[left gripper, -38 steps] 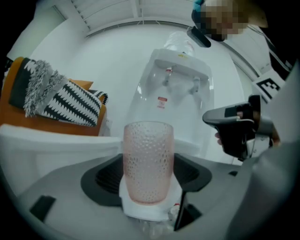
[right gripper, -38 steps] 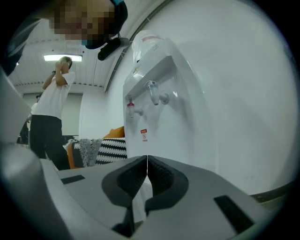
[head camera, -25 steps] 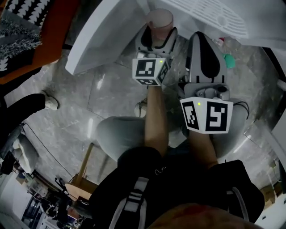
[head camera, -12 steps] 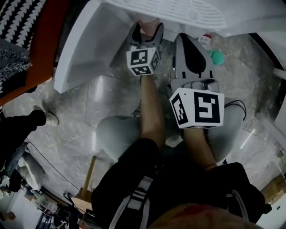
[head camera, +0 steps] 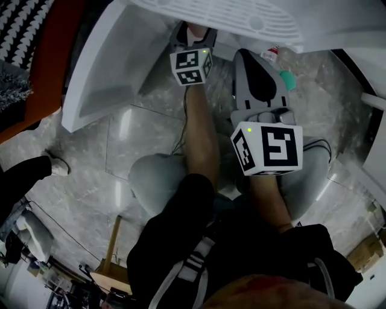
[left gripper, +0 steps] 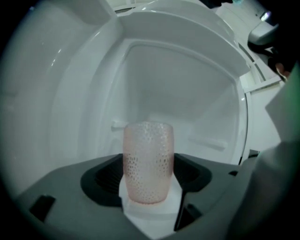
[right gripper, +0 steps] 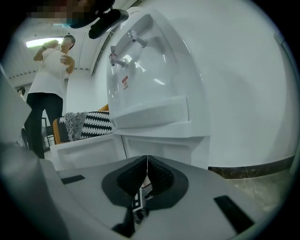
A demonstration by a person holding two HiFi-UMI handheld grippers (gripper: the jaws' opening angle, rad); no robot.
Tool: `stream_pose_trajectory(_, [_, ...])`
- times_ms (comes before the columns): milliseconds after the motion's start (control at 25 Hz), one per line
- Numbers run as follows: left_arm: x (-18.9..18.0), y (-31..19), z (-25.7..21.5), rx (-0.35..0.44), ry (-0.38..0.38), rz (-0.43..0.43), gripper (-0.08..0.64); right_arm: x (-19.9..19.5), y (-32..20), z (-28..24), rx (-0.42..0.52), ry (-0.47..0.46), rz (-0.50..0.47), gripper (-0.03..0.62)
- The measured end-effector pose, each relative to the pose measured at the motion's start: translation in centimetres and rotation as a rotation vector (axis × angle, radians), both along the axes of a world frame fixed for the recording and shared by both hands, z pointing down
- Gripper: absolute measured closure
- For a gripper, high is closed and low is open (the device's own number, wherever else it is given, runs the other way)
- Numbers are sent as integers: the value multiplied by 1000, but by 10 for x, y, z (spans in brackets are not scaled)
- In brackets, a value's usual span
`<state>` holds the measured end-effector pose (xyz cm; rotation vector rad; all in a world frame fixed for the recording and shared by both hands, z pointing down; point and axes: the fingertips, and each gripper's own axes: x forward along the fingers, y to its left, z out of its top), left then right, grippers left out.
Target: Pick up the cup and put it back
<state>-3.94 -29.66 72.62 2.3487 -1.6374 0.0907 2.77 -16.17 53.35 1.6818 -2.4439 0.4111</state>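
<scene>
A pink dimpled cup (left gripper: 148, 161) stands upright between the dark pads of my left gripper (left gripper: 148, 180), which is shut on its lower half. Behind the cup is the white curved recess (left gripper: 178, 84) of a dispenser. In the head view only a sliver of the cup (head camera: 195, 29) shows under the dispenser's white ledge (head camera: 241, 18), with the left gripper (head camera: 193, 37) reaching in beneath it. My right gripper (head camera: 258, 60) hovers to the right, outside the recess. Its jaws (right gripper: 146, 169) meet with nothing between them.
The white dispenser (right gripper: 150, 84) with taps stands ahead of the right gripper. A green round object (head camera: 288, 79) lies on the marble floor (head camera: 139, 127). An orange seat with a black-and-white cushion (head camera: 36, 24) is at far left. A person (right gripper: 47, 93) stands in the background.
The left gripper has carried the cup further in under the white ledge, so the cup is now mostly hidden in the head view. The right gripper has barely moved.
</scene>
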Motion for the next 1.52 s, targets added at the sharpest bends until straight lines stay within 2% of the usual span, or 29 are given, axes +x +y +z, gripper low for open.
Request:
stream_pose_trajectory(560, [10,-12,46,-52,-85,-1,222,22,0,2,4,5,-11,581])
stream_pose_trajectory(760, [8,-3,50,-54,-95,13,222,19,3,-5,22,-10,-21,581])
stream_pose_trajectory(1040, [10,3,59,-101,-136,39,222,16,8,-12,40,-18,-28,581])
stream_pose_trajectory(1160, [16,2,61,-138,-118,66,222,18,10,-15,46,-20,-22,581])
stream_pose_trajectory(1360, [15,6,54,-127,-87,69,215,13,15,-16,49,-8,-35,581])
stream_pose_trajectory(1520, [15,16,48,-140,-137,77,209,11,18,-23,67,-31,-40,581])
